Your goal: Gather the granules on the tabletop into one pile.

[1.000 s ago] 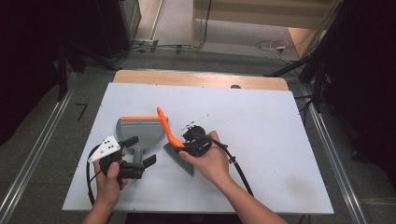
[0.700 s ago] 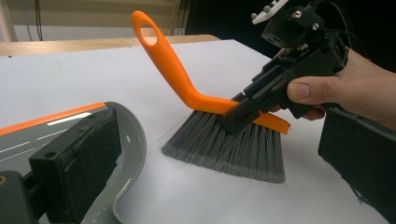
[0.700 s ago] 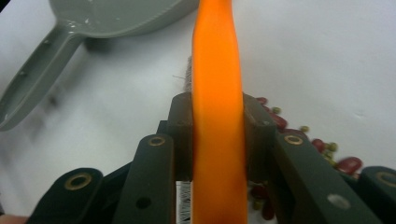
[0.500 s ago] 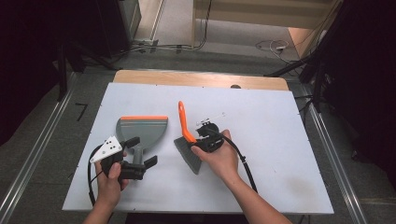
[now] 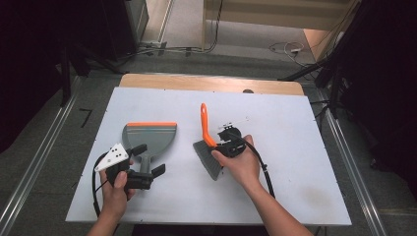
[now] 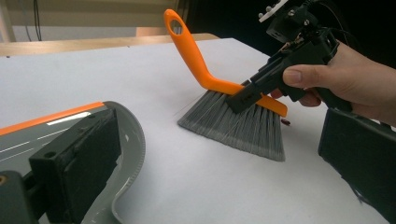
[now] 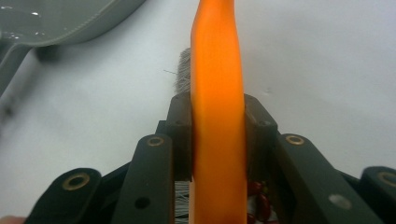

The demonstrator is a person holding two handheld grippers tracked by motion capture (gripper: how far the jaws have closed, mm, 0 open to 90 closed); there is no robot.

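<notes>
High view: brush handle pointing far edge

We note a white table with a bare wooden strip along its far edge. Beyond it, cables trail across the grey floor. Metal rails flank the table on both sides.

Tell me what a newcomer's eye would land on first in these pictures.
First, the bright orange-handled hand brush with grey bristles, near the middle of the white table, clamped at its orange back by the right tongs. Next, the grey plastic dustpan with an orange lip to its left, where the left tongs straddle its handle.
</notes>
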